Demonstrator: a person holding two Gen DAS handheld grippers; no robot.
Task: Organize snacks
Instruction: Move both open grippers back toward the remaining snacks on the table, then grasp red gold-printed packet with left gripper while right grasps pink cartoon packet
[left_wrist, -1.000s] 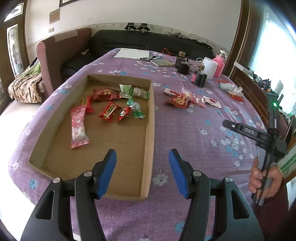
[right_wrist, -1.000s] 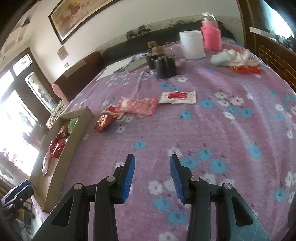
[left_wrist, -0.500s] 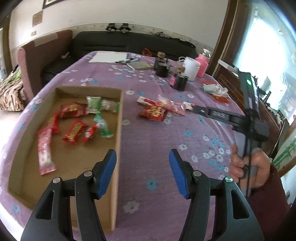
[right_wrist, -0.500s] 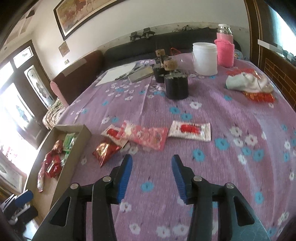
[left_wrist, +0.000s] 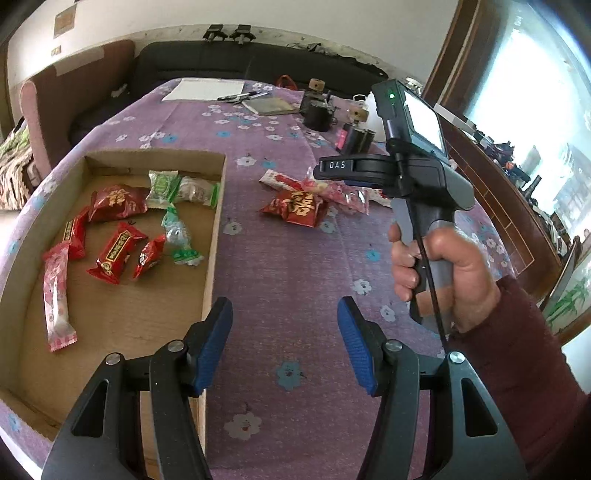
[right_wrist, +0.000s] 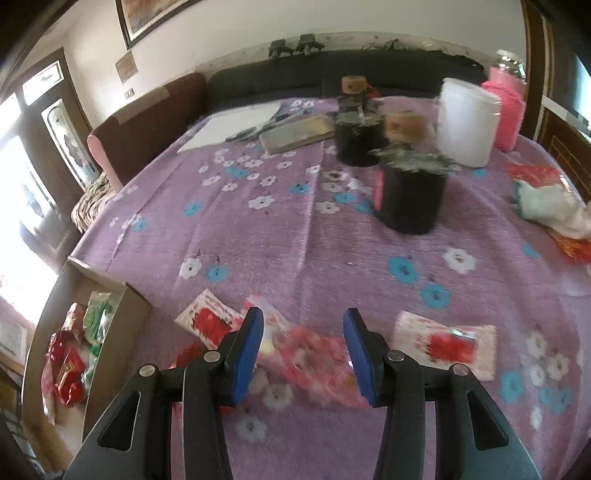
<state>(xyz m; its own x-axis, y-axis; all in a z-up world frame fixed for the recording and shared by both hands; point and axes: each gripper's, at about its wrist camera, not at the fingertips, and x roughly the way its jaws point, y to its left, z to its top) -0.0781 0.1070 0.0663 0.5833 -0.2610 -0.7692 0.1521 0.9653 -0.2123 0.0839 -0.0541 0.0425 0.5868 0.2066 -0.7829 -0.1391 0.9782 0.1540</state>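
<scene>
A shallow cardboard box (left_wrist: 212, 236) on the purple flowered tablecloth holds several red, pink and green snack packets. Loose packets lie right of it: a red one (left_wrist: 295, 208), a pink one (right_wrist: 317, 354) and white-and-red ones (right_wrist: 443, 341) (right_wrist: 207, 319). My left gripper (left_wrist: 284, 339) is open and empty over the cloth by the box's right wall. My right gripper (right_wrist: 303, 347) is open and empty, just above the pink packet; its body (left_wrist: 417, 173) shows in the left wrist view, over the loose packets.
Black jars (right_wrist: 410, 199) (right_wrist: 356, 138), a white tub (right_wrist: 465, 122), a pink bottle (right_wrist: 508, 110), a notebook (right_wrist: 295, 133), white paper (right_wrist: 236, 123) and a crumpled cloth (right_wrist: 550, 210) stand further back. The box also shows at the right wrist view's left edge (right_wrist: 118, 325).
My right gripper has moved forward and down, from open cloth to just above the pink packet. My left gripper has swung right, from over the box to beside its right wall.
</scene>
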